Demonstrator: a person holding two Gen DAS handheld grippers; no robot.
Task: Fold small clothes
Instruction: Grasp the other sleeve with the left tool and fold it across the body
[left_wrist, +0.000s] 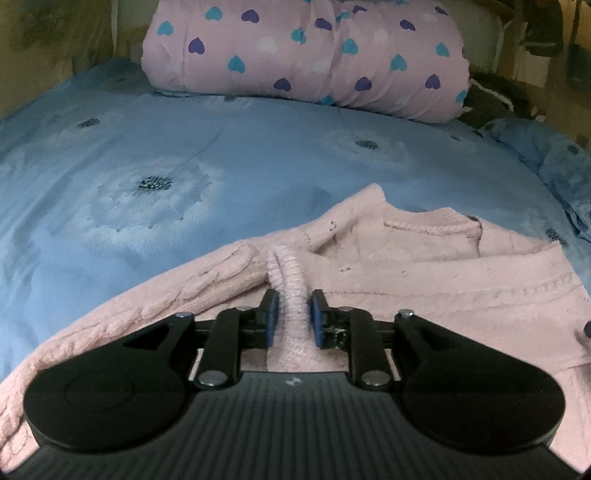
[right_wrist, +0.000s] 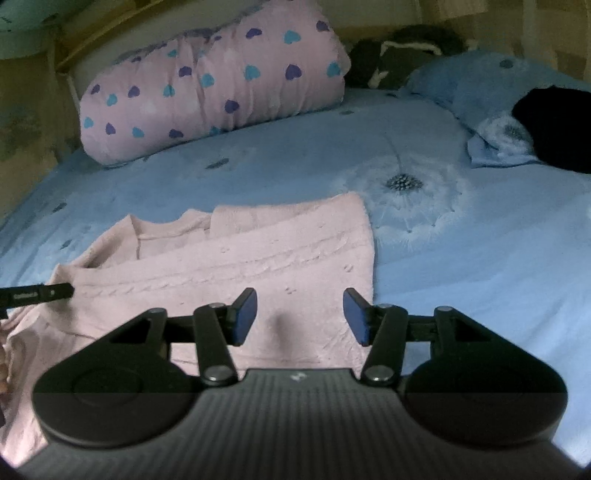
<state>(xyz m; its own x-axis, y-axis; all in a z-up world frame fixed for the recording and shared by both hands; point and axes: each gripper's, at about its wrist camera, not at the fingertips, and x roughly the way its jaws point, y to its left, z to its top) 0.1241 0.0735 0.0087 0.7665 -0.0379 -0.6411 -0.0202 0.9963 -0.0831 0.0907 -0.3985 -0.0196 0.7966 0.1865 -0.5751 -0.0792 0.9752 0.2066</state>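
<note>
**Left gripper had the cuff; the fold ran rightward across the sweater**

The pale pink cable-knit sweater (right_wrist: 236, 266) lay on the blue dandelion-print bed (right_wrist: 461, 258), near the bed's front edge, with its neckline toward the head of the bed, where a rolled pink quilt with heart prints (right_wrist: 207, 88) lay. Its long axis ran from the front edge toward that quilt.

The left gripper (left_wrist: 291, 319) was clenched on the ribbed pink sleeve cuff (left_wrist: 291, 288), the blue pads pressing it from both sides. The cuff stood up between the jaws and the sleeve trailed off left across the bed. From this gripper the body of the sweater lay ahead and to the right, so the sleeve would probably have to travel rightward, across the chest, to fold in.

The right gripper (right_wrist: 300, 314) hung released above the sweater's lower right part, jaws wide apart and holding nothing. The garment's right edge looked already turned in and straight, just beside that gripper's right jaw.

The left gripper was therefore the nearer one to the loose sleeve. The right one seemed best placed to pin the body while the sleeve crossed. A dark garment (right_wrist: 554, 129) lay well apart, toward the bed's far right corner.
</note>
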